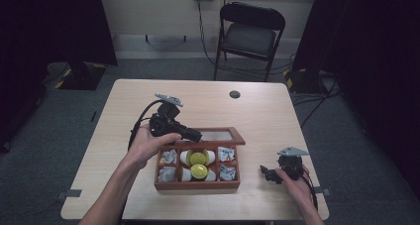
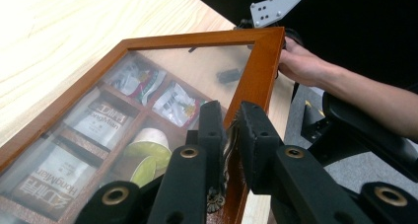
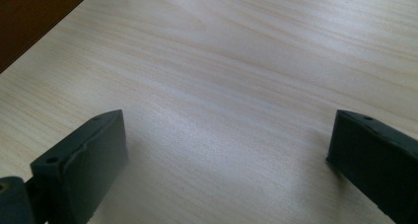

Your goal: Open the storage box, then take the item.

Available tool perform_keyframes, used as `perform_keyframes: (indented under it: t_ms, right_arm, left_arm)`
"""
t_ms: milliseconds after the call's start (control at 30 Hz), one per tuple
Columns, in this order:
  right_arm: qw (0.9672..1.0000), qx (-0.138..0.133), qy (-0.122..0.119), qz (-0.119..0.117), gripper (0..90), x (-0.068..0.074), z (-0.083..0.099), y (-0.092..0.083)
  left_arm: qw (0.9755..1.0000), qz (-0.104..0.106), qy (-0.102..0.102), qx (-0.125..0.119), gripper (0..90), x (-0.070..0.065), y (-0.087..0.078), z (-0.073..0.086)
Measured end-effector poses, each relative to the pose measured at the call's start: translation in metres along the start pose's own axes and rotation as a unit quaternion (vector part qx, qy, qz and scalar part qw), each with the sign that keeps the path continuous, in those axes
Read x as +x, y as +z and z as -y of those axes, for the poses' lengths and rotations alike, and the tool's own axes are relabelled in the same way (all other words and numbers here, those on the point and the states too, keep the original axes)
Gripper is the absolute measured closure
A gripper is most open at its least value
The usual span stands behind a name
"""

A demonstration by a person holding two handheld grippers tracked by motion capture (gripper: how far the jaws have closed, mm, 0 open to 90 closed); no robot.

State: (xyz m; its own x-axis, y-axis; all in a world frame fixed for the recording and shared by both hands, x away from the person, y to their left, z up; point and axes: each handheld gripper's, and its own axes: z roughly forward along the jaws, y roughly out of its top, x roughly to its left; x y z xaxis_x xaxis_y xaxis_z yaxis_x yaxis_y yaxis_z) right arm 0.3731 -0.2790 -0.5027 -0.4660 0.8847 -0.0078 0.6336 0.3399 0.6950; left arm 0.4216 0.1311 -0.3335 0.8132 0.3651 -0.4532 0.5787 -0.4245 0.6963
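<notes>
- Two jaws of the left gripper (image 2: 231, 135) pinch the little metal catch (image 2: 217, 200) on the box lid (image 2: 261, 71), right between them.
- Right gripper (image 3: 226, 155) rests with jaws wide apart over the bare table (image 3: 236, 61).

The high view was dim, with dark curtains and floor around a moderately lit table (image 1: 257, 111). In the left gripper view, the tabletop at upper left was overexposed to near white; the glass lid (image 2: 148, 115) carried a milky sheen that softened the packets beneath, and the near jaws were slightly blurred. In the right gripper view, soft shadows lay beside the jaws.
</notes>
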Motion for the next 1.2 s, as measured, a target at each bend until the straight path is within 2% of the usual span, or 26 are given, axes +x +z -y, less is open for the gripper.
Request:
perform_keyframes:
  t_ms: [100,233,600,667,733,800,900,1200]
  right_arm:
    - [1.0000,0.000,0.000,0.000,0.7,0.000,0.000,0.000]
    - [1.0000,0.000,0.000,0.000,0.7,0.000,0.000,0.000]
    - [1.0000,0.000,0.002,-0.001,0.6,0.000,0.000,0.000]
    - [1.0000,-0.002,0.004,-0.003,5.4,-0.001,0.000,-0.001]
    - [0.9999,-0.012,0.004,-0.005,18.4,0.000,-0.001,-0.004]
    - [0.9996,-0.022,0.011,-0.015,15.3,0.003,-0.003,-0.008]
    - [0.9992,-0.028,0.008,-0.026,13.6,0.006,-0.005,-0.011]
    - [0.9965,-0.058,-0.011,-0.058,18.1,0.024,-0.015,-0.024]
  left_arm:
    - [1.0000,0.002,-0.005,-0.006,80.6,0.001,-0.001,-0.002]
    - [1.0000,-0.003,0.000,-0.002,80.5,0.001,-0.002,-0.004]
    - [0.9999,-0.005,0.004,-0.016,80.7,0.004,-0.005,-0.009]
    - [0.9999,-0.003,0.004,-0.014,80.7,0.004,-0.005,-0.009]
    - [0.9999,-0.002,0.005,-0.012,80.7,0.004,-0.005,-0.008]
    - [0.9999,-0.003,0.005,-0.014,80.7,0.004,-0.005,-0.008]
    - [0.9999,-0.004,0.008,-0.012,80.7,0.004,-0.005,-0.008]
    - [0.9998,-0.008,0.009,-0.018,80.7,0.005,-0.007,-0.010]
